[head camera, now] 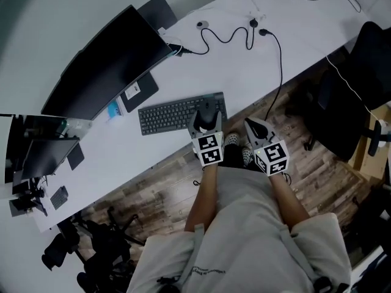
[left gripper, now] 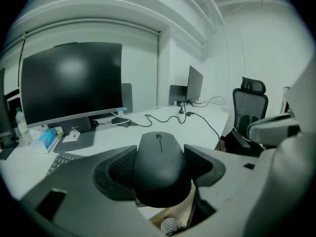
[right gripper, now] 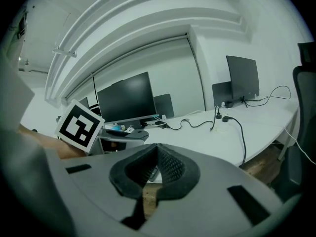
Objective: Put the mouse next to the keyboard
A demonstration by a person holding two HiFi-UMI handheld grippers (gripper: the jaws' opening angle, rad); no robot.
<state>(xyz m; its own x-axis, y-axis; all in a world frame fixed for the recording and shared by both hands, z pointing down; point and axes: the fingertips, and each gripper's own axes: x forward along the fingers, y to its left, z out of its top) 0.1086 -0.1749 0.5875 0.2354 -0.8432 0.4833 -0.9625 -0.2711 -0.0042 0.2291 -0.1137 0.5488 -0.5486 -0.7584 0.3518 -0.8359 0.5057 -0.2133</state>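
The white tabletop (head camera: 317, 29) is filling the head view, with the big dark monitor (head camera: 104, 66) sitting behind the keyboard (head camera: 174, 116) and a black office chair (head camera: 354, 102) standing well off to the keyboard's right. The left gripper (head camera: 205, 122) is hovering at the keyboard's right end, near the tabletop's front edge. From overhead the mouse (head camera: 208, 109) is showing only as a small dark shape there. The left gripper view is telling much more: both pads are pressing the sides of the black mouse (left gripper: 160, 167), which is hanging clear of the tabletop with wooden floor showing beneath it and the keyboard's keys (left gripper: 60, 160) peeking in lower left. The right gripper (head camera: 253, 127) is hanging further right of the keyboard, off the tabletop edge. Its own view is showing the jaws (right gripper: 157, 167) together with nothing in them.
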